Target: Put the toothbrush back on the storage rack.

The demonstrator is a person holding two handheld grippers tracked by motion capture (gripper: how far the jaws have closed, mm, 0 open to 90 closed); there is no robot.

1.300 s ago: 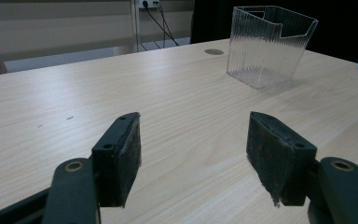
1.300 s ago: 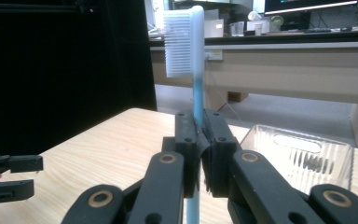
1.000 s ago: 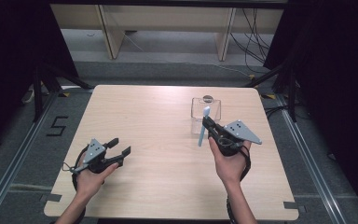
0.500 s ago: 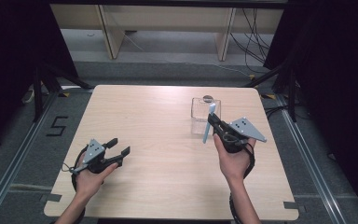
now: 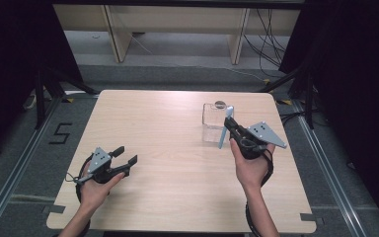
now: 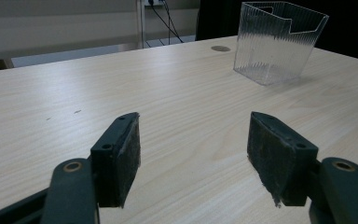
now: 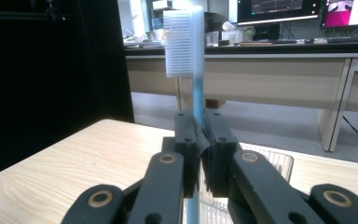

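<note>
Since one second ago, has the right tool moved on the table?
Yes, slightly: the right tool with the toothbrush shifted toward the table's right edge, away from the clear box.

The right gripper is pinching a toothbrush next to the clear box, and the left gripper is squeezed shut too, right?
Not quite. The left gripper is open: the left gripper view shows its two pads wide apart with bare table between them. The rest holds: the right gripper is pinching the toothbrush, close to the clear box in the high view.
</note>
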